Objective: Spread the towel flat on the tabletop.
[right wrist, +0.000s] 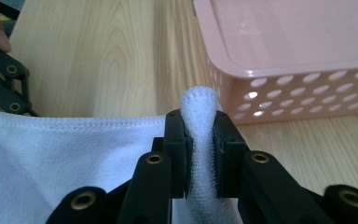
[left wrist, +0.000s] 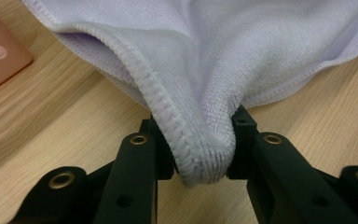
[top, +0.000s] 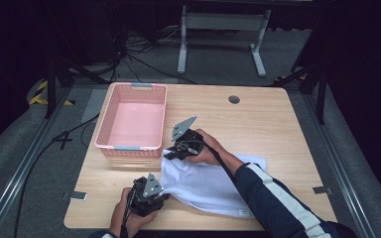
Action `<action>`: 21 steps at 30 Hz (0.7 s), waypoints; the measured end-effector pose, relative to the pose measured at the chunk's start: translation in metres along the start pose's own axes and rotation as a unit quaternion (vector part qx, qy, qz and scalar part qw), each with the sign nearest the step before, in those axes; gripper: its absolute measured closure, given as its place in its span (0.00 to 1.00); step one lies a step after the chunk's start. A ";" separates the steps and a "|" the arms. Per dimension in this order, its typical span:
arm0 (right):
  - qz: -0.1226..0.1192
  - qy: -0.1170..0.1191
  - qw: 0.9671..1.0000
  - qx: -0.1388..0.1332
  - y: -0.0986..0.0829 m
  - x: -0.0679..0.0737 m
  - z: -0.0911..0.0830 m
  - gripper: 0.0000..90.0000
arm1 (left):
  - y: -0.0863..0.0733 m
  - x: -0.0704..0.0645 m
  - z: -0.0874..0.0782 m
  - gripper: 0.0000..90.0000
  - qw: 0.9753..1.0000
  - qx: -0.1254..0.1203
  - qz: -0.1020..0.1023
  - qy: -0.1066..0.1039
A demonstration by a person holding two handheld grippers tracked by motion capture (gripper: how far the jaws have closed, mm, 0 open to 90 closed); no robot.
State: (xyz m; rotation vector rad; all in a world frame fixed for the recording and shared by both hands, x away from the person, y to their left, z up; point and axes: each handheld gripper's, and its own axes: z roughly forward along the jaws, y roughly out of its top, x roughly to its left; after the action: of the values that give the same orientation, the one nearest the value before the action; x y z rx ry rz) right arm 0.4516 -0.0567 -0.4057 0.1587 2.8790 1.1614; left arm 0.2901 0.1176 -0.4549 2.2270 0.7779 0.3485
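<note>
Both tongs grip the white towel (top: pixel 206 186) just beside the pink basket (top: pixel 111 116): left tongs (left wrist: pixel 200 161) on one hemmed corner, right tongs (right wrist: pixel 200 140) another. Folding looks barely begun; the basket is empty.

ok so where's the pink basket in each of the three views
High view: the pink basket stands at the table's far left, beyond the white towel.
Left gripper view: one corner of it at the upper left edge.
Right gripper view: it is at the upper right, behind the jaws.
Shared landmark: the towel, pinched by both grippers.
</note>
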 end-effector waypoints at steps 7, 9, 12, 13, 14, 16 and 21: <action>-0.014 -0.007 1.000 -0.024 0.010 0.004 -0.009 0.87 | 0.008 -0.001 -0.010 0.78 0.999 -0.027 0.013 0.012; -0.013 -0.007 1.000 -0.028 0.010 0.004 -0.012 0.87 | 0.012 -0.004 -0.010 0.78 0.999 -0.026 0.027 0.017; -0.018 -0.004 0.999 -0.046 0.009 0.004 -0.032 0.87 | 0.029 -0.014 -0.008 0.78 0.997 -0.036 0.066 0.018; -0.019 -0.005 0.999 -0.049 0.008 0.005 -0.039 0.87 | 0.033 -0.016 -0.007 0.78 0.997 -0.037 0.071 0.016; -0.021 -0.006 0.998 -0.051 0.007 0.005 -0.045 0.86 | 0.040 -0.019 -0.006 0.78 0.996 -0.042 0.082 0.008; -0.025 -0.010 0.998 -0.056 0.001 0.007 -0.061 0.86 | 0.051 -0.024 -0.004 0.78 0.994 -0.043 0.100 0.003; -0.025 -0.010 0.996 -0.084 -0.018 0.008 -0.102 0.86 | 0.075 -0.039 0.003 0.78 0.989 -0.055 0.138 -0.013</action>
State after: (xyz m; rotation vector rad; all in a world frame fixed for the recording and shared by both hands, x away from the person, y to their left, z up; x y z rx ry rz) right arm 0.4351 -0.1386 -0.3447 0.0923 2.7346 1.3753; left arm 0.2930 0.0504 -0.4032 2.2322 0.4253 0.4817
